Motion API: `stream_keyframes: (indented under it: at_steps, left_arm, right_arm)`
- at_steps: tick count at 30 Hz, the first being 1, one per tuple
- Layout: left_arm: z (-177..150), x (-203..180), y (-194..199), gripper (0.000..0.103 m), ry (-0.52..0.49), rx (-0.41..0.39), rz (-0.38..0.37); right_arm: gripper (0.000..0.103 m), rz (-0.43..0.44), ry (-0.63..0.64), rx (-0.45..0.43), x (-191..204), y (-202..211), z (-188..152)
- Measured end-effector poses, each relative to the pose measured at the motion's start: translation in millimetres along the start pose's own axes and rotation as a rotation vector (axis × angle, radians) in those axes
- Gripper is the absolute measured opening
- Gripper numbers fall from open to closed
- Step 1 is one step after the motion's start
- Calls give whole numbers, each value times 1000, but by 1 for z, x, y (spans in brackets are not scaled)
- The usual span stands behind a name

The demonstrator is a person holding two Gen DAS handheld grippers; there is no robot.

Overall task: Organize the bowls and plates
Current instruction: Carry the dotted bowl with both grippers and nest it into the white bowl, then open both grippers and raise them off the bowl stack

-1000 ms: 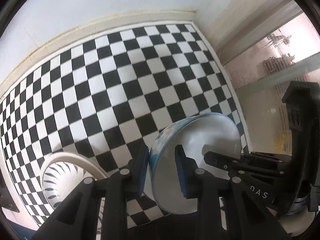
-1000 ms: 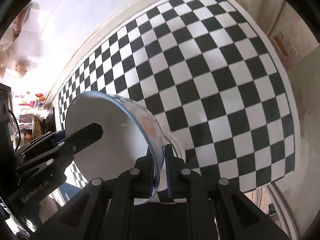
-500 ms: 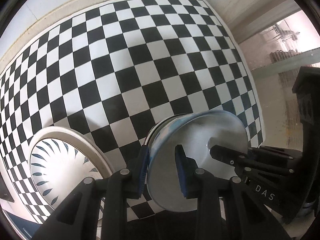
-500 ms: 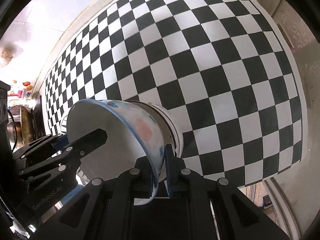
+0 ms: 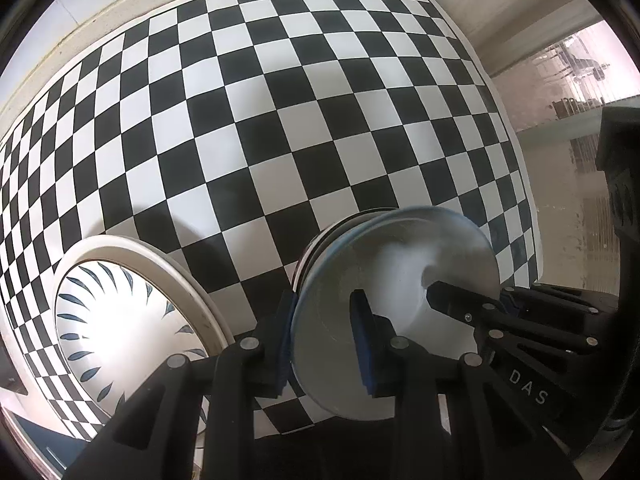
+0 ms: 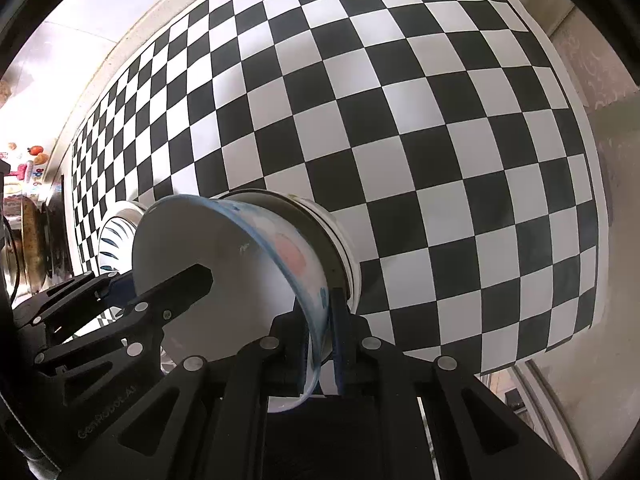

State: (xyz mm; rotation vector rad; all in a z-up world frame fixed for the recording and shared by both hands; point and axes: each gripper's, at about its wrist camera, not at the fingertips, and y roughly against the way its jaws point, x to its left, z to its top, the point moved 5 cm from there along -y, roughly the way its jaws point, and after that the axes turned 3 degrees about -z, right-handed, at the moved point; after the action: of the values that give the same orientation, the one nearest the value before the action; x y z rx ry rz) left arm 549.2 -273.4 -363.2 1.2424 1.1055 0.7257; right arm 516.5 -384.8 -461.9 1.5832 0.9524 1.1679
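Observation:
A white bowl with a blue rim and a pink and blue pattern (image 6: 256, 280) is held by both grippers, one on each side of its rim. It also shows in the left wrist view (image 5: 392, 280). My left gripper (image 5: 324, 336) is shut on the rim nearest it. My right gripper (image 6: 322, 340) is shut on the opposite rim. The bowl sits nested in a stack of other bowls (image 6: 340, 236) on the checkered cloth (image 5: 280, 120). A white plate with dark leaf marks (image 5: 120, 320) lies just to the left of the stack.
The black and white checkered cloth (image 6: 440, 140) covers the table and ends at a pale wall at the back. The table's right edge (image 6: 588, 208) drops off to the floor. Kitchen clutter (image 6: 28, 208) stands at the far left.
Both grippers have lowered the bowl toward the table; it now sits in the stack of bowls. The plate and cloth appear larger and closer.

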Motion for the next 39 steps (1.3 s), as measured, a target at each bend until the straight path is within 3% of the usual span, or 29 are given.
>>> stream_keyframes:
  at_steps: [26,39]
  left_arm:
    - [-8,4,-4,24,57,48,10]
    - [-7,0,14,25,48,-9,51]
  right_arm:
    - [11,15,-5,-9,-12,19,2]
    - [11,24,-13,-47,-23,34,-7]
